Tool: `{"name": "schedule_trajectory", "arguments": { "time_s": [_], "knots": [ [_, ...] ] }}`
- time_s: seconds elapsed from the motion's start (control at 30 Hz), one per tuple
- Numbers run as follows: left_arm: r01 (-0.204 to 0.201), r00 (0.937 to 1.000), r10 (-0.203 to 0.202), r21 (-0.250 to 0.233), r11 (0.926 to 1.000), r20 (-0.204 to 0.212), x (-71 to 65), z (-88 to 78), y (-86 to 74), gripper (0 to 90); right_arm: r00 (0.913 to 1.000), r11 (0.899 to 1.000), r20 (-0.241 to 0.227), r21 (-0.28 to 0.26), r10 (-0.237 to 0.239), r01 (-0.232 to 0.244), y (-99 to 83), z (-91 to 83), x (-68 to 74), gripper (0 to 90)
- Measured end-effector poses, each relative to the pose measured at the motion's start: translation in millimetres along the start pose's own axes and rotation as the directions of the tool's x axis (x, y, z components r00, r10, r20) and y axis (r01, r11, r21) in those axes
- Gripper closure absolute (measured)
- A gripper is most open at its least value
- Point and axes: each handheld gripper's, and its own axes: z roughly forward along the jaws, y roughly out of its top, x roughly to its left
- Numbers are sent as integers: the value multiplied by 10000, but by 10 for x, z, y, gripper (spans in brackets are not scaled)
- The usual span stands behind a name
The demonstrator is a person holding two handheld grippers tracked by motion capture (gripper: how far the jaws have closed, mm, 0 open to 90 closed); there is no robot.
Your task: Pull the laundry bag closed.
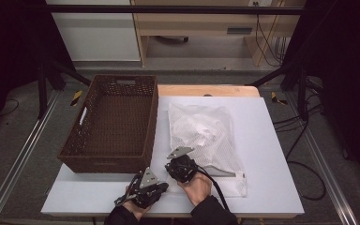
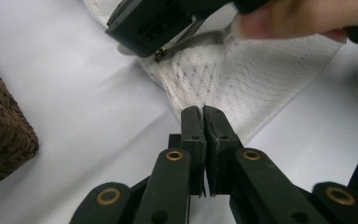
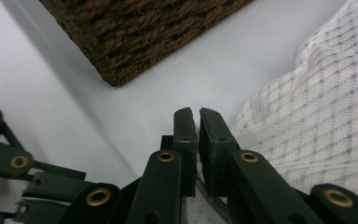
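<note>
So, high view: white mesh bag [image 1: 205, 138] lies flat on the white table [image 1: 272, 154], just right of the brown wicker basket [image 1: 110, 123]. Right gripper [image 1: 172, 165] sits at the bag's near-left edge, left gripper [image 1: 165, 186] just beside it at the near corner, both hands coming in from the bottom.

Left gripper view: left gripper [image 2: 203, 110] has its jaws pressed together, tips right at the bag's [image 2: 242, 79] edge; mesh looks pinched between them, a thin bit. Right gripper's body [image 2: 154, 25] above, on the bag, a hand [image 2: 298, 18] behind it. Basket [image 2: 4, 126] corner at left.

Right gripper view: right gripper [image 3: 198, 112] jaws nearly together, only a thin slit, a zip-like strip of the bag [image 3: 317, 121] runs between them lower down. Basket [image 3: 135, 32] corner ahead, table [image 3: 51, 93] below.
</note>
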Motion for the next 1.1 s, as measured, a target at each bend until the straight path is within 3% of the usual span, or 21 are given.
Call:
{"name": "schedule_trajectory", "arguments": {
  "time_s": [0.17, 0.27, 0.37, 0.47, 0.6, 0.9, 0.97, 1.1],
  "knots": [
    [77, 10000, -77, -56, 10000, 11, 10, 1, 8, 815, 9999, 9995, -80, -301, 108, -110, 0, -99, -8, 858],
    [228, 9995, -219, -410, 9989, 217, 42, -6, 35, 664, 9998, 9983, -135, -553, 149, -156, -5, -151, -17, 859],
    [436, 9977, -397, -732, 9964, 542, 83, 7, 91, 605, 9995, 9949, -292, -998, 118, -147, 0, -182, -24, 858],
    [631, 9963, -588, -706, 9955, 621, 108, 55, 109, 682, 9992, 9923, -406, -1236, 37, -87, -3, -169, -9, 857],
    [506, 9985, -500, -301, 9983, 213, 98, 99, 81, 852, 9994, 9965, -323, -833, 94, -120, -30, -81, -5, 848],
    [199, 9998, -200, -201, 9996, -36, 61, 111, 79, 867, 9998, 9992, -53, -342, 187, -189, -19, 55, 11, 718],
    [155, 9999, -156, -194, 9997, -69, 59, 110, 79, 867, 9998, 9997, 56, -164, 201, -201, -15, 88, 21, 741],
    [142, 9998, -144, -189, 9997, -96, 54, 110, 79, 867, 9991, 9991, -173, -138, 397, -399, -4, 46, 7, 830]
  ]
}}
